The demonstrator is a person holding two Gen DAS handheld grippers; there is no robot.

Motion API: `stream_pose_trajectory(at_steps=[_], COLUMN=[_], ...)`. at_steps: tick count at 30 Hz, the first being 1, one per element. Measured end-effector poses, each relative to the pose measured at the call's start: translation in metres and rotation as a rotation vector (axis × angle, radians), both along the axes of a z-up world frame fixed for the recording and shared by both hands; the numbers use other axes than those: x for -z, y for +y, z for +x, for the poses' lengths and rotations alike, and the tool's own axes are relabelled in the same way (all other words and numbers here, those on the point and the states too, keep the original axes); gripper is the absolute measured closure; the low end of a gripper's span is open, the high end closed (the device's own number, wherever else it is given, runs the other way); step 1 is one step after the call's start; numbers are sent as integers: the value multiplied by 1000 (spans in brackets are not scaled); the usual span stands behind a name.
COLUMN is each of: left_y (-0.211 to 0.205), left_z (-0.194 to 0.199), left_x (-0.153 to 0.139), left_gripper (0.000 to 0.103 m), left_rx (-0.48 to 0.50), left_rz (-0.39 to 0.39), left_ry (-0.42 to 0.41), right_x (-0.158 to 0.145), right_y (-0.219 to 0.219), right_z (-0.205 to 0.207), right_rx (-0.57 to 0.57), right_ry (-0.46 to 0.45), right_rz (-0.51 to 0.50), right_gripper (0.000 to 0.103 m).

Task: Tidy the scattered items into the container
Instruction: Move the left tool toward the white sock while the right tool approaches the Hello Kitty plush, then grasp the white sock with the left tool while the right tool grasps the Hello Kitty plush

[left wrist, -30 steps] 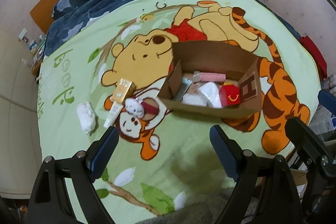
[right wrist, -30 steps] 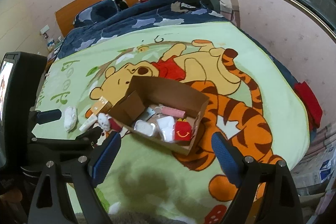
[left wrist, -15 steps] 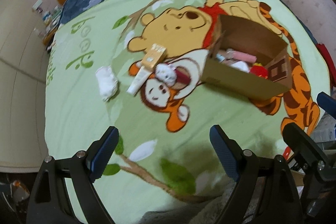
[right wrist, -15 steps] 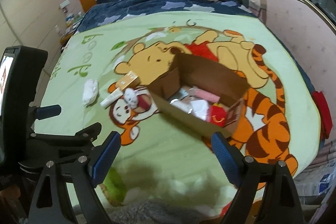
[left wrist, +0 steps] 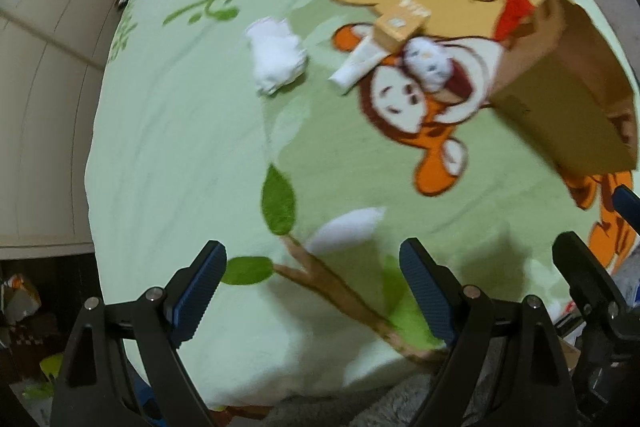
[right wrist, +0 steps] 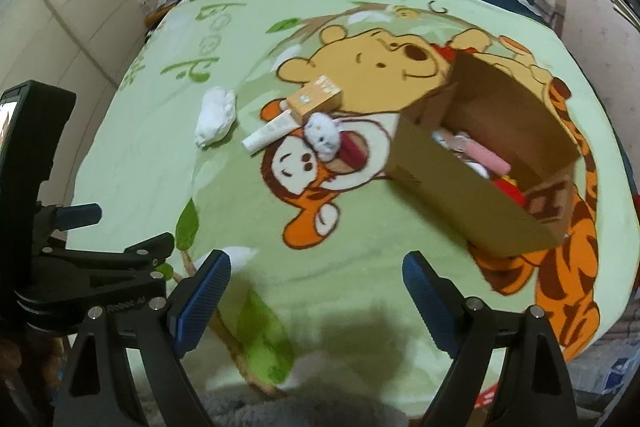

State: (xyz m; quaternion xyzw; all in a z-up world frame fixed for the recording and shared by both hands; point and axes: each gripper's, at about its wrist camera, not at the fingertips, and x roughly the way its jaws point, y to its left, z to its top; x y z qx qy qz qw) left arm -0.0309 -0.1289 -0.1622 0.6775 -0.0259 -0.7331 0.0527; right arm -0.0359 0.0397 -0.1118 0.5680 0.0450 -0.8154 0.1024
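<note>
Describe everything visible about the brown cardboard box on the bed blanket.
The brown cardboard box is open-topped, with flaps standing up around the rim and a dark letter H printed on its near right end. It sits on the green cartoon-print blanket, at an angle to the view, to the right of the loose items. Inside show a pink flat item, something white and something red. Neither claw touches it.

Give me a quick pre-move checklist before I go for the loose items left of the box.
1. Left gripper open and holding nothing: ok.
2. Right gripper open and holding nothing: ok.
3. Cardboard box open-topped, room left inside: ok.
4. White bundle lying apart from the other items: ok.
5. Orange carton resting on the white tube, plush toy against them: not ok for a single pick.
6. Picture sharpness: not ok, blurred.
</note>
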Motion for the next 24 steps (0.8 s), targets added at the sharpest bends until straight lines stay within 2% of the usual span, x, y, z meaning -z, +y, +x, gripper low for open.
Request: stream_pose_trajectory(at_steps=[7, 14, 19, 24], left_y=[-35, -57, -65, -69], left_z=[-51, -144, -188, -214], left_x=[49, 108, 147, 190], left_gripper=[14, 14, 14, 13], left_rx=[-91, -155, -146, -125], left_rz=[8, -14, 8, 48], left_ry=[0, 41, 39, -21], right_x=[36, 70, 92, 106], right_y=[-30, -42, -49, -52], right_z=[-19, -46, -67, -87], right_rx=[-48, -70, -110, -120], right_ry=[16, 15, 44, 72], right_rz=[57, 117, 156, 181], right_gripper=[13, 13, 13, 13])
